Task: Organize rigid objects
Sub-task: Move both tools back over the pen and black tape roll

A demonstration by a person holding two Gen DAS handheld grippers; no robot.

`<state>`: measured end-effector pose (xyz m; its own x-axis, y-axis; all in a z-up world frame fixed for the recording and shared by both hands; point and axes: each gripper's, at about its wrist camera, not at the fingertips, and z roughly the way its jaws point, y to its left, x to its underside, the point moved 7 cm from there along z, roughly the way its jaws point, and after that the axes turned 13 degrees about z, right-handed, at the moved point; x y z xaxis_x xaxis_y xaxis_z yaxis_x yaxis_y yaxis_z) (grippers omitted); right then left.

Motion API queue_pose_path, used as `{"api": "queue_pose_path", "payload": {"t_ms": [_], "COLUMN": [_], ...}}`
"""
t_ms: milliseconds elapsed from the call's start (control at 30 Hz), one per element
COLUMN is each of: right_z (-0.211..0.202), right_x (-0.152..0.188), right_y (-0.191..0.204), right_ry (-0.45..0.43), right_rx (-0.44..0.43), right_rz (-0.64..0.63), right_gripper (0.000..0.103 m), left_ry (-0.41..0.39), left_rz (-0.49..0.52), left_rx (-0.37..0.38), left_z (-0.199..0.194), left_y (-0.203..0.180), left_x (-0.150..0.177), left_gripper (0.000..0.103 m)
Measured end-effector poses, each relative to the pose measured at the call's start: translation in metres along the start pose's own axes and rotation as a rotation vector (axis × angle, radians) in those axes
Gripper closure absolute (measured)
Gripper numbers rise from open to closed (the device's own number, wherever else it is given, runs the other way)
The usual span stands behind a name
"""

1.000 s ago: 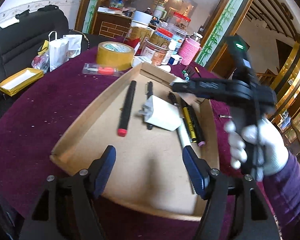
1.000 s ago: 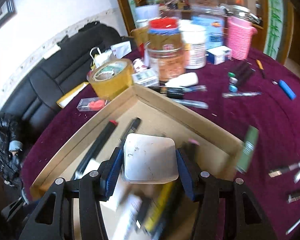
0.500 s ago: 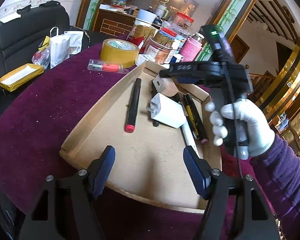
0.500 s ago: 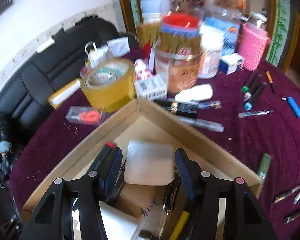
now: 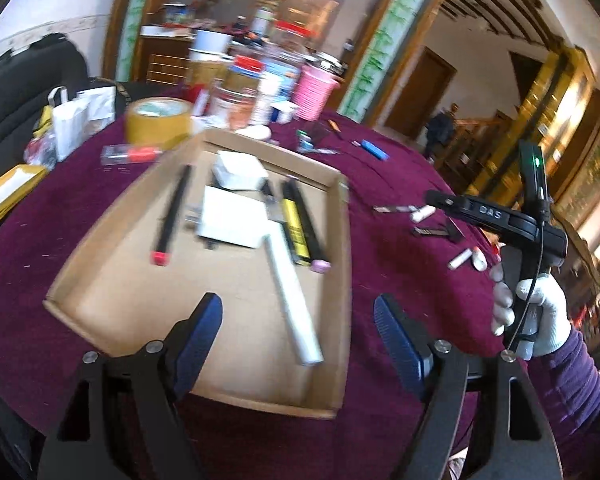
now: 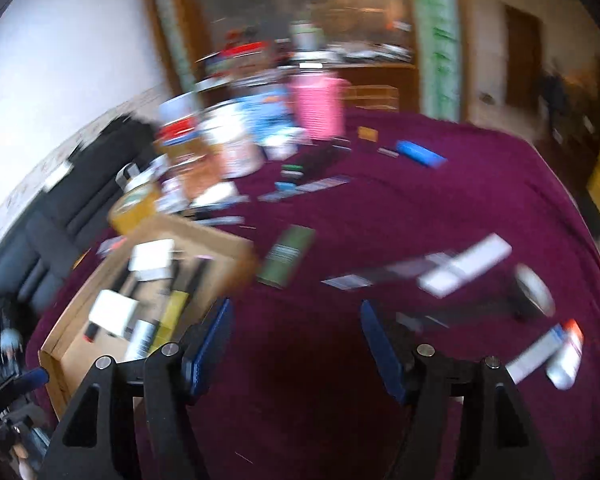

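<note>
A shallow cardboard tray (image 5: pixel 342 300) lies on the purple cloth. It holds a black pen with a red cap (image 5: pixel 172 212), a white charger (image 5: pixel 232 220), a white box (image 5: pixel 238 168) in the far corner, a yellow marker (image 5: pixel 294 224) and a white tube (image 5: pixel 292 292). My left gripper (image 5: pixel 298 320) hovers over the tray's near right part, its jaws opening with nothing between them. My right gripper (image 6: pixel 296 320) is over bare cloth right of the tray (image 6: pixel 204 236), its jaws also opening and empty. A green flat piece (image 6: pixel 288 256) lies just ahead of it.
A tape roll (image 5: pixel 158 122), jars and a pink basket (image 5: pixel 314 92) crowd the table's far side. A blue lighter (image 5: pixel 374 150) and several small sticks (image 5: pixel 420 214) lie on the cloth right of the tray. A gloved hand (image 5: pixel 540 320) holds the right gripper's handle.
The right gripper let go of the white box in the tray's far corner and swung right, out over the cloth. Both grippers' jaws stand wider. The left view has shifted right.
</note>
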<state>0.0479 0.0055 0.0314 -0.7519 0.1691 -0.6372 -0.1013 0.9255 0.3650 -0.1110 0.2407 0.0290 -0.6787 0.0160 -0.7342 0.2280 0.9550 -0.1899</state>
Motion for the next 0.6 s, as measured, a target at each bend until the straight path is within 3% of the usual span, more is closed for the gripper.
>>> {"api": "queue_pose_path", "payload": {"t_ms": [167,267,433,600], "right_z": [-0.036,-0.050,-0.038,-0.023], "right_x": [-0.004,-0.011,-0.022,-0.028], "right_y": [-0.116,-0.162,-0.204,-0.220], "right_ry": [-0.067,-0.116,-0.125,-0.148], "right_rx": [0.113,0.137,0.119,0.116], "right_rz": [0.204,0.293,0.408,0.429], "right_gripper": [0.032,0.033,0.033,0.033], "left_ry": [0.041,0.078,0.141,0.185], "left_rz": [0.061,0.105,0.172,0.251], "left_rx": [0.073,0.106,0.142,0.131], "left_z": [0.015,0.026,0.045,0.059], "left_y": [-0.048,-0.082,-0.133,-0.163], "left_x": [-0.002,-0.001,0.008,0.010], "left_gripper": [0.025,0.025,0.025,0.025]}}
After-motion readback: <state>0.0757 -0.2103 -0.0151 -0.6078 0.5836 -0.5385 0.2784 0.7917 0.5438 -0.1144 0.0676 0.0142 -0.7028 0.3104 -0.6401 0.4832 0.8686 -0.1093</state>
